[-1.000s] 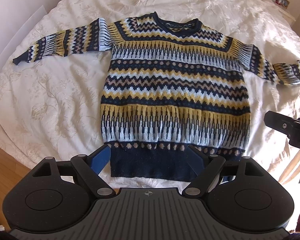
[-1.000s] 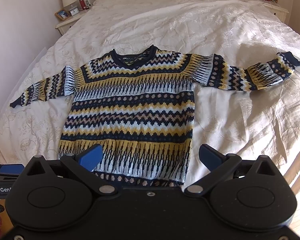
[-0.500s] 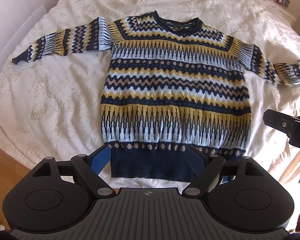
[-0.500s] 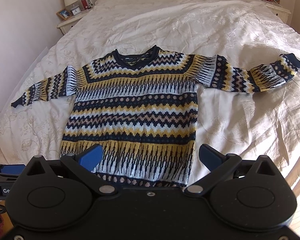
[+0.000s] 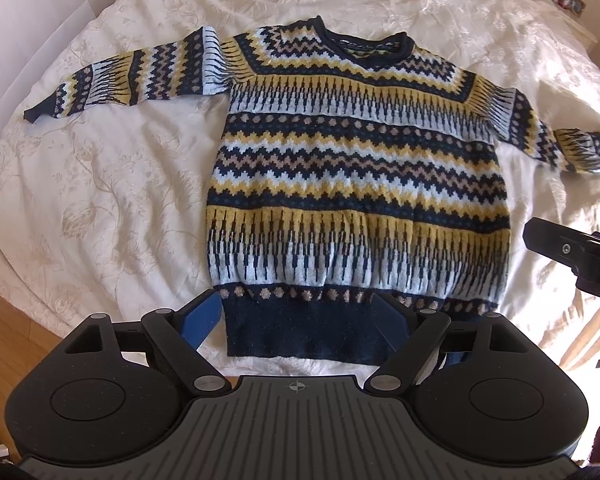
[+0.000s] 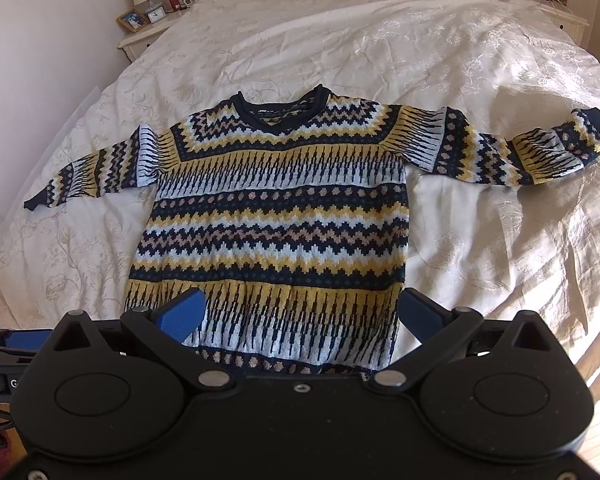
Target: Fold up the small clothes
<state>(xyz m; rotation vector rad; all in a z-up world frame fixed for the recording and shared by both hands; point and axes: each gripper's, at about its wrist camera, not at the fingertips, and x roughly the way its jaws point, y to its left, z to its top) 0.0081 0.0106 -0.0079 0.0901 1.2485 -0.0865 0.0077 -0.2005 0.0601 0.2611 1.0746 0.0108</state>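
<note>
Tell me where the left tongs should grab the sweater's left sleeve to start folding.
Grip the navy cuff of the left sleeve, coming from the outer left side, low over the bedspread. The sleeve lies flat and fully stretched out, so its free end probably lifts cleanly and swings across the sweater body.

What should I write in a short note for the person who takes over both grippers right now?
Left gripper: open, empty, hovering at the sweater's navy hem.
Right gripper: open, empty, over the lower body of the sweater.
Sweater: lies flat on the bed cover, collar away from you, both sleeves spread out to the sides.
Done: garment laid out; no fold is made yet.
Left: fold in both sleeves, then fold the body, probably hem toward collar.
</note>
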